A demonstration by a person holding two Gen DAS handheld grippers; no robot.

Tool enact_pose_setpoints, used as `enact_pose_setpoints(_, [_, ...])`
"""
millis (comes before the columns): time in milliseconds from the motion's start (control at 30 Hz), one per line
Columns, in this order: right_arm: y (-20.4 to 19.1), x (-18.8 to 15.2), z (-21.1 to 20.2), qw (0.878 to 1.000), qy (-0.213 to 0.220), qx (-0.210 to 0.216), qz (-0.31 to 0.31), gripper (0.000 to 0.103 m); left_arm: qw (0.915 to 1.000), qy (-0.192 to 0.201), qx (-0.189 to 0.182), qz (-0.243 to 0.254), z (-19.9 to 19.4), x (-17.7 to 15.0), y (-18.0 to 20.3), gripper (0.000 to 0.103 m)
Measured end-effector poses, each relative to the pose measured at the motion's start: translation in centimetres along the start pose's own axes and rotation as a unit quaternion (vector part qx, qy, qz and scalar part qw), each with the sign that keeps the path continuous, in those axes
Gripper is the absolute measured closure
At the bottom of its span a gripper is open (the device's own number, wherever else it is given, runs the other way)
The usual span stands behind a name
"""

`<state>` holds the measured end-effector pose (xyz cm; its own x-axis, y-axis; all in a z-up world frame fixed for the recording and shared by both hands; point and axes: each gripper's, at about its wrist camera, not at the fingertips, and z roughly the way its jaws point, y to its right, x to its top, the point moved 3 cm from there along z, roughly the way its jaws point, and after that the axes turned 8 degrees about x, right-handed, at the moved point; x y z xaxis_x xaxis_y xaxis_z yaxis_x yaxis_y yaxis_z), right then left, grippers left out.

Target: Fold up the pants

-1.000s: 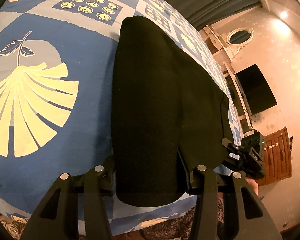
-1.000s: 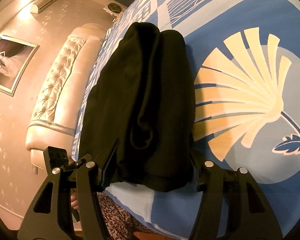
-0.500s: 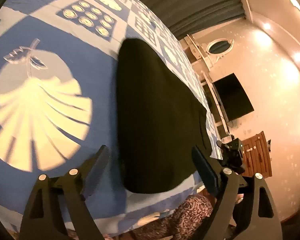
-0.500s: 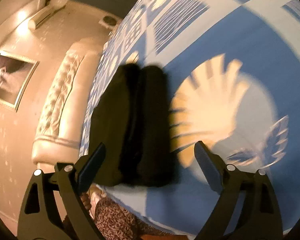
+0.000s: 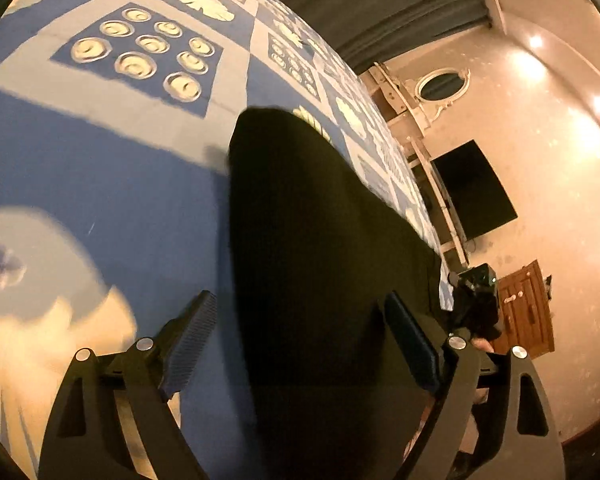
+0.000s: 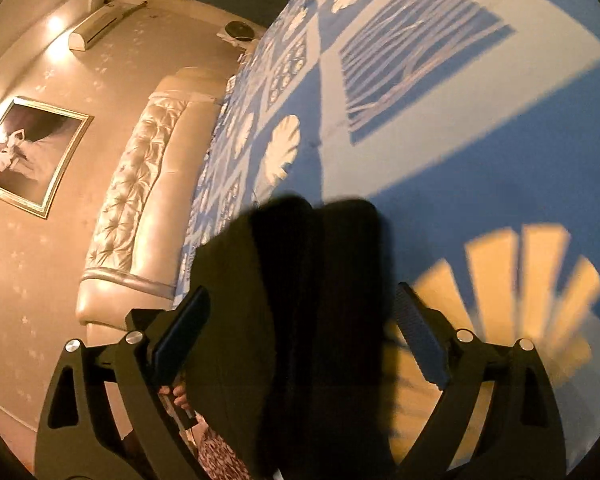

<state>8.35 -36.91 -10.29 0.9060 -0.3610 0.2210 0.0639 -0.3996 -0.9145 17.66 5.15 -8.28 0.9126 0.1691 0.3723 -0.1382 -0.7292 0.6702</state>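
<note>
Black pants [image 5: 312, 248] lie folded into a long narrow stack on the blue patterned bedspread [image 5: 112, 184]. My left gripper [image 5: 300, 344] hovers over their near end, jaws wide apart, holding nothing. In the right wrist view the same pants [image 6: 292, 300] show as a thick folded bundle. My right gripper [image 6: 300, 332] is above their other end, jaws wide apart and empty. The right gripper also shows in the left wrist view [image 5: 474, 300] past the pants' far side.
A padded cream headboard [image 6: 140, 200] runs along the bed's left side in the right wrist view. A wall television [image 5: 474, 196] and a wooden cabinet [image 5: 524, 312] stand beyond the bed. The person's patterned clothing [image 6: 216, 456] is at the bed edge.
Both grippers let go of the pants and opened wide. They have lifted and pulled back from the fabric, which stays folded on the bed.
</note>
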Motion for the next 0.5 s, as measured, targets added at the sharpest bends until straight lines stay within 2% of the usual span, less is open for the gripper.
enact_pose_setpoints(233, [0.1,2.7,2.5,1.0,-0.016,0.003,-0.003,0.006,0.9998,-0.012,-0.016,-0.009,2.7,3.8,0.0,0.019])
enact_pose_setpoints(400, [0.1,2.9,3.0,1.0,-0.029,0.006,-0.01,0.007,0.9989,-0.017,-0.028,-0.032,3.7,5.5,-0.5,0.019])
enact_pose_setpoints(467, [0.1,2.9,3.2,0.999,-0.036,-0.01,-0.017,0.015,0.9987,-0.023,-0.028,-0.037,4.0,5.8,-0.6,0.019])
enact_pose_setpoints(500, [0.2,2.9,3.3,0.999,-0.038,-0.021,-0.018,0.03,0.9987,-0.024,-0.025,-0.036,4.0,5.8,-0.6,0.019])
